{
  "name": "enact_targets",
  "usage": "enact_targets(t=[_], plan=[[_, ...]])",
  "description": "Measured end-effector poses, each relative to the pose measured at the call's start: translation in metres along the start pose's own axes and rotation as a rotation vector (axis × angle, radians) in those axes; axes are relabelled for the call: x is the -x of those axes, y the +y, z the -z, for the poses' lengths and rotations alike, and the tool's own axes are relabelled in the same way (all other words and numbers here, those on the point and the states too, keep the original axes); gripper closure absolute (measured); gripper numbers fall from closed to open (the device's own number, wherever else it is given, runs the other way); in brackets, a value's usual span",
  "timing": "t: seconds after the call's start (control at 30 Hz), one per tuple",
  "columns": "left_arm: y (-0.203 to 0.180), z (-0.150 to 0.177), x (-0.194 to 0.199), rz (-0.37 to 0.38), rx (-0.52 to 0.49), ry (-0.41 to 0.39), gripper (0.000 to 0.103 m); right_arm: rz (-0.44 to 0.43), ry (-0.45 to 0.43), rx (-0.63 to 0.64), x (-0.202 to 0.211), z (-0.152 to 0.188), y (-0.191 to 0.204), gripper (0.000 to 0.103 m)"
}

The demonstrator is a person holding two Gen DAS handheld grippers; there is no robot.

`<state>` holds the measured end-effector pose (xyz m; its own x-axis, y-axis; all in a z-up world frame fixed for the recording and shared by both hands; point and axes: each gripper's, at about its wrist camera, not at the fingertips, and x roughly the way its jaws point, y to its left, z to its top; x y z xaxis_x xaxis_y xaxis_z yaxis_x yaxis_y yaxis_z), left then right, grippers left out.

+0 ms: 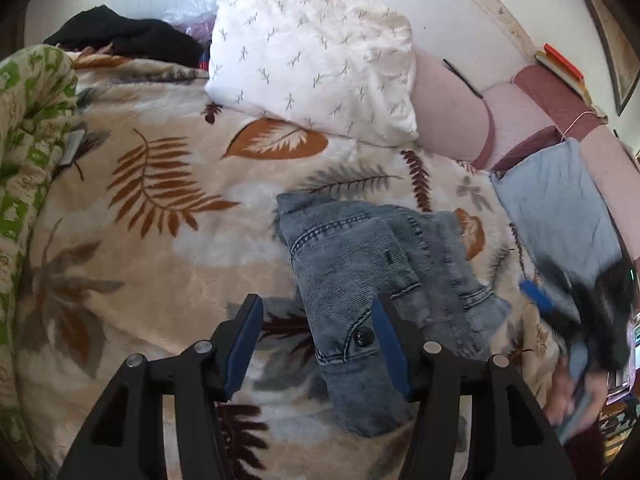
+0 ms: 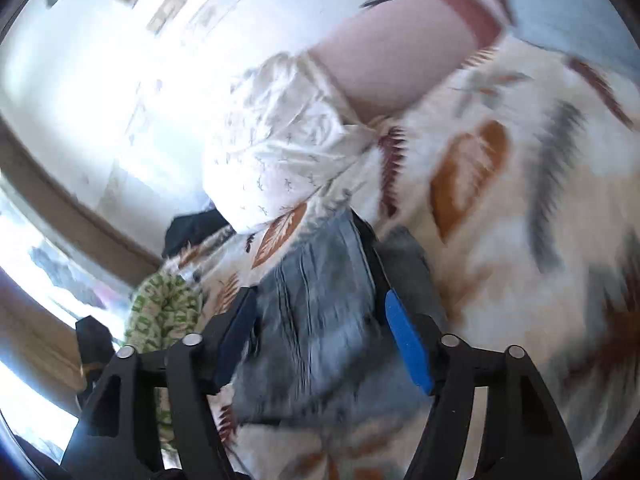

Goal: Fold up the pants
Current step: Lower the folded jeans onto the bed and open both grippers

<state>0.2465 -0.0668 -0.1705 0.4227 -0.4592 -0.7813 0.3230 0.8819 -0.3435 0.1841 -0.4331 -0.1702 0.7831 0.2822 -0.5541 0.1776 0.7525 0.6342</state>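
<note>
On the bed, atop the leaf-print blanket point(image 1: 152, 208), the jeans point(image 1: 360, 264) lay already bunched into a thick, partly folded bundle, waistband button toward you and the rest running away toward the white pillow point(image 1: 312, 52). Their long axis ran roughly along the line your left tool point(image 1: 318, 344) pointed, tilted a little to the right.

Left tool: jaws stood apart, nothing clamped. The near, buttoned end of the jeans lay below and between the two pads, closer to the right-hand pad; whether that pad touched the denim could not be told. No fabric was lifted.

Right tool point(image 2: 320, 340): jaws also apart. In its own blurred view, denim filled the gap between the pads, but the pads did not look pressed on it, so read this as released, not gripped. From the left wrist view, that tool showed only as a dark smear at the right edge, past the far side of the bundle, with your hand point(image 1: 572, 396) below it.

Judgement: your left tool was the nearer one to the waistband end; the right sat off the bundle's right flank.

Room for moving:
- Left of the jeans: wide bare blanket, open up to the green-patterned quilt point(image 1: 28, 140) at the far left edge.
- Beyond: white pillow near the top end of the bundle.
- Right: a light blue cloth point(image 1: 560, 208) lay close by, with the pink headboard cushion point(image 1: 452, 108) behind it; tighter there.

Any final tidy-up or shift looked easiest leftward.
</note>
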Motion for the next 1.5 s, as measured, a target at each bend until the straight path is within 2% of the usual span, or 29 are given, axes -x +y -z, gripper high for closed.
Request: enact_targets(t=[0.03, 0.1, 0.17, 0.23, 0.37, 0.4, 0.43, 0.47, 0.5, 0.57, 0.73, 0.8, 0.83, 0.9, 0.97, 1.0, 1.03, 1.1, 1.2, 1.23, 1.3, 1.37, 1.43, 1.5], plan=[[-0.001, 0.001, -0.007, -0.001, -0.006, 0.011, 0.044, 0.025, 0.019, 0.002, -0.019, -0.012, -0.004, 0.032], [-0.005, 0.004, -0.017, 0.01, -0.026, 0.04, 0.044, 0.01, 0.088, -0.05, -0.05, -0.028, -0.017, 0.032], [-0.01, 0.007, -0.023, 0.03, -0.063, 0.054, 0.042, -0.057, 0.141, -0.12, -0.076, -0.037, -0.035, 0.032], [-0.015, 0.009, -0.029, 0.034, -0.09, 0.05, 0.039, -0.087, 0.177, -0.159, -0.091, -0.038, -0.048, 0.031], [-0.024, 0.014, -0.039, 0.06, -0.123, 0.063, 0.039, -0.241, 0.211, -0.199, -0.1, -0.029, -0.055, 0.03], [-0.027, 0.016, -0.042, 0.06, -0.136, 0.073, 0.039, -0.25, 0.209, -0.166, -0.099, -0.026, -0.05, 0.036], [-0.029, 0.018, -0.044, 0.054, -0.148, 0.081, 0.039, -0.234, 0.235, -0.107, -0.102, -0.026, -0.039, 0.065], [-0.03, 0.02, -0.045, 0.046, -0.154, 0.08, 0.039, -0.178, 0.264, -0.05, -0.103, -0.024, -0.031, 0.084], [-0.03, 0.021, -0.045, 0.045, -0.161, 0.078, 0.039, -0.105, 0.28, -0.008, -0.101, -0.02, -0.026, 0.092], [-0.031, 0.021, -0.044, 0.045, -0.163, 0.079, 0.039, -0.014, 0.293, 0.03, -0.095, -0.01, -0.022, 0.094], [-0.039, 0.025, -0.043, 0.056, -0.193, 0.078, 0.039, 0.135, 0.223, 0.032, -0.054, 0.0, -0.038, 0.095], [-0.045, 0.027, -0.044, 0.028, -0.229, 0.071, 0.039, 0.088, 0.223, 0.003, -0.056, -0.005, -0.049, 0.095], [-0.045, 0.027, -0.045, 0.025, -0.231, 0.07, 0.039, 0.063, 0.194, 0.028, -0.05, -0.007, -0.043, 0.094], [-0.043, 0.023, -0.043, 0.035, -0.208, 0.063, 0.039, 0.005, 0.115, 0.127, -0.037, -0.012, -0.018, 0.092], [-0.04, 0.015, -0.036, 0.024, -0.178, 0.017, 0.039, -0.05, 0.073, 0.218, -0.037, -0.015, 0.009, 0.092], [-0.04, 0.011, -0.034, 0.019, -0.168, -0.005, 0.039, -0.076, 0.06, 0.255, -0.036, -0.014, 0.022, 0.088], [-0.04, 0.007, -0.031, 0.023, -0.155, -0.027, 0.039, -0.097, 0.074, 0.293, -0.04, -0.009, 0.033, 0.08], [-0.044, 0.004, -0.033, 0.043, -0.148, -0.034, 0.039, -0.093, 0.108, 0.357, -0.055, 0.001, 0.045, 0.077], [-0.059, 0.014, -0.056, 0.019, -0.218, 0.05, 0.039, -0.064, 0.148, 0.386, -0.089, 0.01, 0.045, 0.077], [-0.063, 0.019, -0.061, -0.003, -0.246, 0.059, 0.039, -0.047, 0.204, 0.352, -0.106, 0.01, 0.037, 0.077], [-0.066, 0.027, -0.068, -0.032, -0.3, 0.078, 0.038, -0.027, 0.373, 0.229, -0.135, 0.015, 0.014, 0.078], [-0.065, 0.031, -0.074, -0.033, -0.313, 0.111, 0.036, -0.057, 0.397, 0.134, -0.132, 0.018, -0.006, 0.084], [-0.065, 0.038, -0.08, -0.051, -0.337, 0.13, 0.036, -0.033, 0.432, 0.093, -0.123, 0.025, -0.017, 0.096], [-0.067, 0.041, -0.082, -0.059, -0.351, 0.14, 0.036, -0.048, 0.441, 0.055, -0.111, 0.037, -0.027, 0.098]])
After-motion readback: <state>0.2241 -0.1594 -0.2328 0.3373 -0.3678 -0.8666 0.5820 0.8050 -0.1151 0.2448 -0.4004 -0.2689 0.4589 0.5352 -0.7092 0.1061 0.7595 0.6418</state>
